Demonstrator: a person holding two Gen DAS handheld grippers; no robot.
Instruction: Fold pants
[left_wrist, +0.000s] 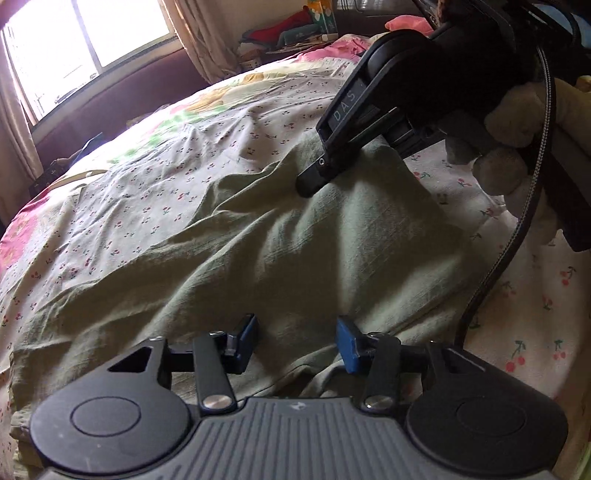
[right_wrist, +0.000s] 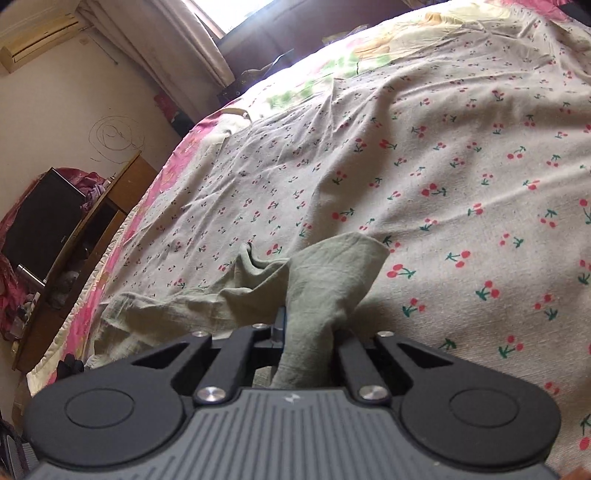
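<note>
pants (left_wrist: 295, 236): crumpled on bed (left_wrist: 110, 206), unfolded | right hand-held gripper (left_wrist: 312, 184) at 1 o'clock: pinching pants | left hand-held gripper (left_wrist: 297, 341): spread, not gripping | progress: early, folds remain

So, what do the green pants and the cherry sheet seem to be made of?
Green pants: probably thin woven cotton or linen, matte, with fine crinkles and soft folds. Cherry sheet: likely light printed cotton, matte, visible weave, many small creases.

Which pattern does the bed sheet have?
Small red cherries on cream bed sheet; right wrist view shows it best.
</note>
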